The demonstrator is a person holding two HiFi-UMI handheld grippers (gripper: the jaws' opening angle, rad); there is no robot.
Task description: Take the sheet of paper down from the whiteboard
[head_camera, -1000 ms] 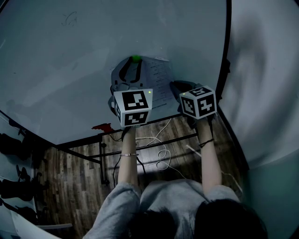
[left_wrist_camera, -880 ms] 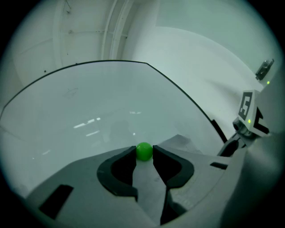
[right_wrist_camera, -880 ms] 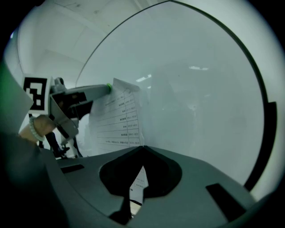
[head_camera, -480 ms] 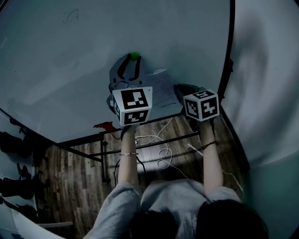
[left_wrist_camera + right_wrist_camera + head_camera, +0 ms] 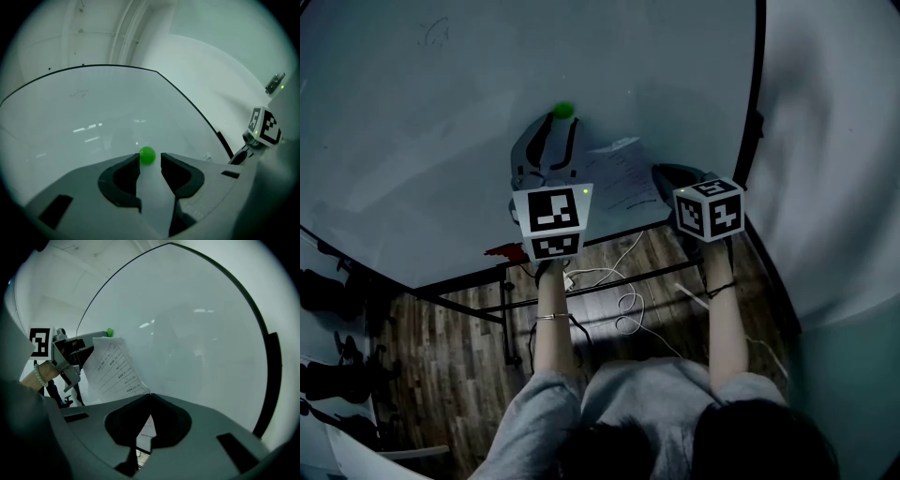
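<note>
right gripper [image 5: 149,397] is pinched fully closed on the lower corner of the white printed sheet of paper [image 5: 115,369], so the sheet cannot drop. from these jaws the sheet rises up and to the left, its top by my other tool. left gripper [image 5: 150,161] has its 2 jaws a little apart, holding nothing, with the small round green magnet [image 5: 147,154] right at their tips on the glossy white whiteboard [image 5: 93,122]. i judge it is lined up to pluck that magnet.
</note>
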